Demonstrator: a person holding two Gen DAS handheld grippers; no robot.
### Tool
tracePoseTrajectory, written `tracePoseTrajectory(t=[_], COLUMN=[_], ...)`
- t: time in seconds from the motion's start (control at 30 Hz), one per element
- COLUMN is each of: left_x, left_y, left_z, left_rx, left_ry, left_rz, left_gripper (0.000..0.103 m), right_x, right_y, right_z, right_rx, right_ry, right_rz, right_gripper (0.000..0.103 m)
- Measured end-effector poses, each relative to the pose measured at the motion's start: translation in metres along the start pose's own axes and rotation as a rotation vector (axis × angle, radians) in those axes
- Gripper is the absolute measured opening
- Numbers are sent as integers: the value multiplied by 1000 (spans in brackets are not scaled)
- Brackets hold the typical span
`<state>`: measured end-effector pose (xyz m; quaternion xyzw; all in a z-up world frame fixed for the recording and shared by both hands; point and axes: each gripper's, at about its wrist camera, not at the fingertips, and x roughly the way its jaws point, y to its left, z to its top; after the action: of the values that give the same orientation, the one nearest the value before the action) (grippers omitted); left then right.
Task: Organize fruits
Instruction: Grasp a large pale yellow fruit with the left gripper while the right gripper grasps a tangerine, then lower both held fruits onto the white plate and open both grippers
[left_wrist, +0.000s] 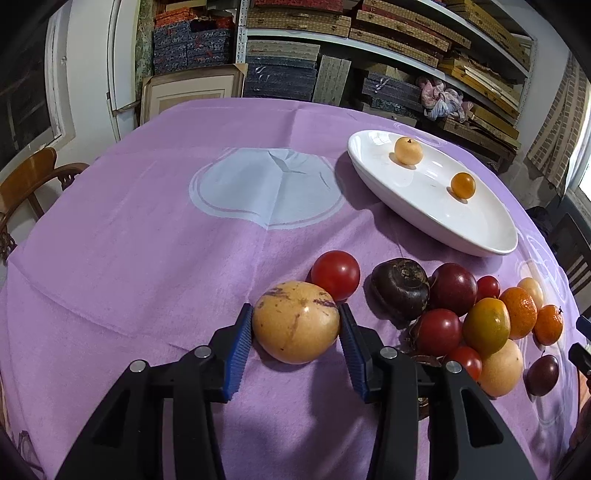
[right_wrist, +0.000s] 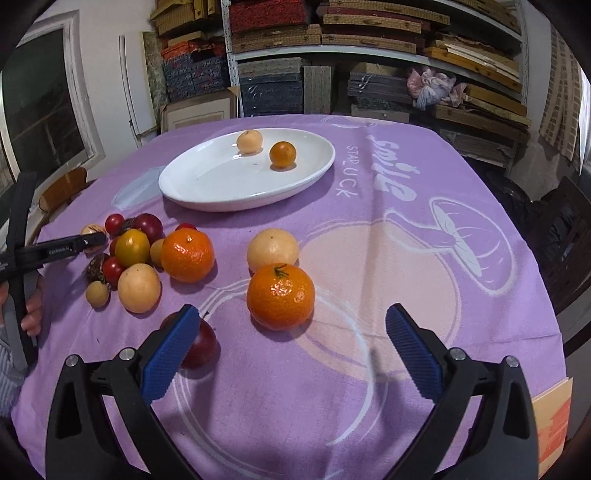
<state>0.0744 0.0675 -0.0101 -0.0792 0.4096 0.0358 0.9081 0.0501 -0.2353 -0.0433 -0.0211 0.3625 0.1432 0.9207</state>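
Between the left hand-held gripper (left_wrist: 295, 325) pads: yellow fruit (left_wrist: 295, 321), seemingly touching.

A white oval plate (right_wrist: 314, 173) stood on the far part of the purple cloth and held two small fruits, one pale (right_wrist: 250, 141) and one orange (right_wrist: 282, 155), apart from each other. A big yellow-brown fruit (left_wrist: 295, 321) with purple marks lay nearer, beside a red tomato (left_wrist: 335, 274). Two mandarins (right_wrist: 280, 296) lay apart from the heap of mixed fruits (right_wrist: 129, 254).

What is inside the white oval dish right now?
The white dish holds two fruits, apart: a pale yellow one and a small orange one. Nothing hides its inside.
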Motion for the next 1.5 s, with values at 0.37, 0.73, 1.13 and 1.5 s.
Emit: tracePoseTrajectory(t=[0.37,0.73,1.13,1.5], left_x=[0,3,-17,-15], left_y=[2,7,-5,-69], left_z=[-1,-1,-3,68], left_rx=[-1,1,45,94], left_ry=[1,13,-92,-111], left_rz=[3,2,25,-58], left_gripper=[47,47,46,46], right_x=[30,48,27,42], right_y=[12,5,0,38], right_z=[4,12,11,97], right_rx=[-53,-1,31,-55], right_ry=[48,108,14,-30], right_rz=[-41,1,-15,14], right_gripper=[67,47,45,45])
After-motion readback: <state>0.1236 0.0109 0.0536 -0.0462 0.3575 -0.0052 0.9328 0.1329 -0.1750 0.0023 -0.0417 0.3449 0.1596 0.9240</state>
